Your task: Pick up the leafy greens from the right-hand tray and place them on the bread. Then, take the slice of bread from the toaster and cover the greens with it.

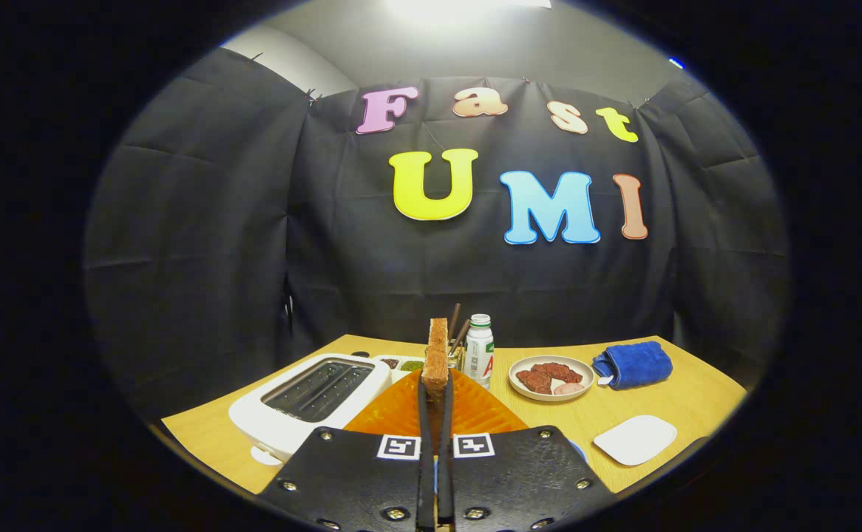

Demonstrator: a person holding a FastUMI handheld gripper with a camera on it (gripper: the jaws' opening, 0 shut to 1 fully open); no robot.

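Gripper (435,384) fingers pinch the bread slice (438,353) upright above the orange plate (475,414), beside the emptied toaster (309,403) at the desk's left edge; covering the greens apparently remains.

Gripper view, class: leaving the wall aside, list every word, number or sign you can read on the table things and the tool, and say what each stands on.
None can be read.
bottle: printed label, too small to read.
tool, fingers shut on the slice of bread: two square markers, patterns, not words.
toaster, plate: no text seen.
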